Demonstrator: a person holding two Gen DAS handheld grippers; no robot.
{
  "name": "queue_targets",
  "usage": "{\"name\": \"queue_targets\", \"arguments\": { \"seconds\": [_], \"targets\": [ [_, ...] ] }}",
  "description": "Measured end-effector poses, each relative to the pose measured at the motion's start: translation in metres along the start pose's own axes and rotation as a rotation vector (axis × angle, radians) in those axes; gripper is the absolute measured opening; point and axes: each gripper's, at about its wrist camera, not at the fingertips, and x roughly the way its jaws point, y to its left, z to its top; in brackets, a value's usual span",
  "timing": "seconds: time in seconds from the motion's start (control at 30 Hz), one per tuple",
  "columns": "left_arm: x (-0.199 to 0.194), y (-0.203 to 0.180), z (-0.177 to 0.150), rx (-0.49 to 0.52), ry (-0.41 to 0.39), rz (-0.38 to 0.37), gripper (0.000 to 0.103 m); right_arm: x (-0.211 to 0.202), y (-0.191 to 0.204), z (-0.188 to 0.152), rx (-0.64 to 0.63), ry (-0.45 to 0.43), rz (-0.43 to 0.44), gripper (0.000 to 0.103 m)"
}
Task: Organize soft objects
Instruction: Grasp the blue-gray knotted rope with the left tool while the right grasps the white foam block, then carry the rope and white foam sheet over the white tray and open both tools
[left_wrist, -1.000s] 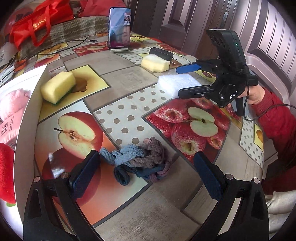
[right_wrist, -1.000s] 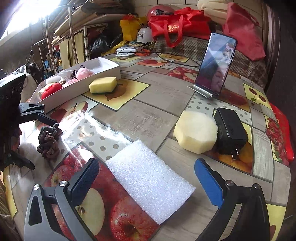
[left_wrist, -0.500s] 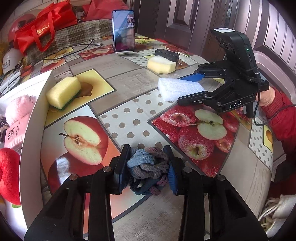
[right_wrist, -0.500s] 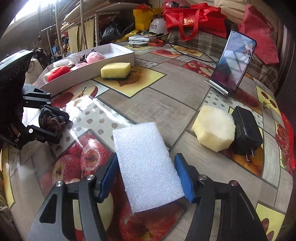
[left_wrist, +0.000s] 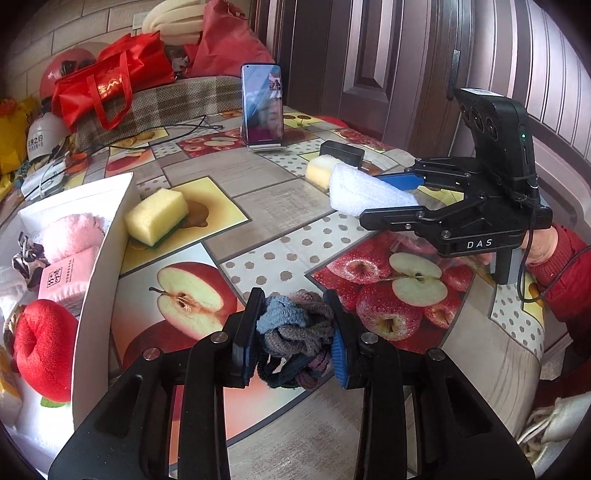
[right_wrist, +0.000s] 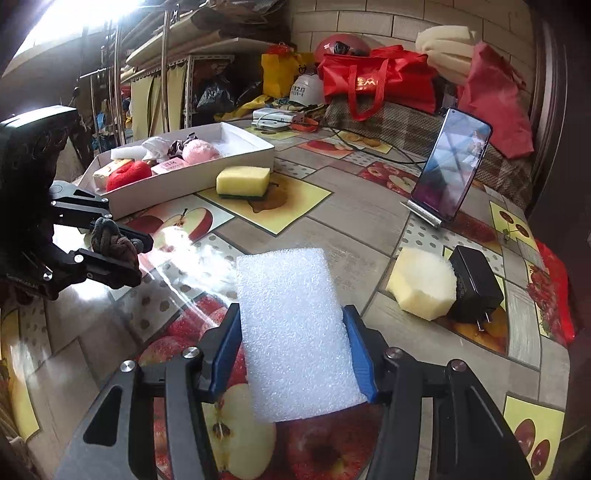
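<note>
Left gripper (left_wrist: 295, 332) pinches the knotted fabric bundle (left_wrist: 291, 336); right gripper (right_wrist: 293, 354) clamps the white foam pad (right_wrist: 291, 332) — both lifted off the table (right_wrist: 351, 236).

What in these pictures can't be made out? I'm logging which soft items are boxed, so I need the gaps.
- White box: in the left wrist view its near wall and the frame edge cut off its contents; only the red plush and pink fluff are identifiable.
- Hair-tie bundle: the left hand-held gripper covers its sides, so the count is unclear.
- White foam sheet: the right hand-held gripper hides its edges.
</note>
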Motion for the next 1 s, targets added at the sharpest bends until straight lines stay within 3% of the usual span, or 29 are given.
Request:
{"name": "queue_targets", "arguments": {
  "seconds": [0.23, 0.7, 0.87, 1.0],
  "targets": [
    [-0.015, -0.003, -0.001, 0.003, -0.099, 0.045, 0.031, -0.011, 0.007, 0.011, 0.082, -0.139, -0.029, 0.054],
    [-0.056, 0.016, -0.012, -0.126, -0.312, 0.181, 0.031, 0.009, 0.042, 0.032, 0.088, -0.197, -0.066, 0.054],
    [-0.075, 0.037, -0.019, -0.201, -0.397, 0.299, 0.031, 0.018, 0.050, 0.041, 0.100, -0.216, -0.075, 0.054],
    [-0.093, 0.060, -0.027, -0.212, -0.457, 0.448, 0.032, 0.028, 0.059, 0.051, 0.100, -0.232, -0.079, 0.054]
  ]
}}
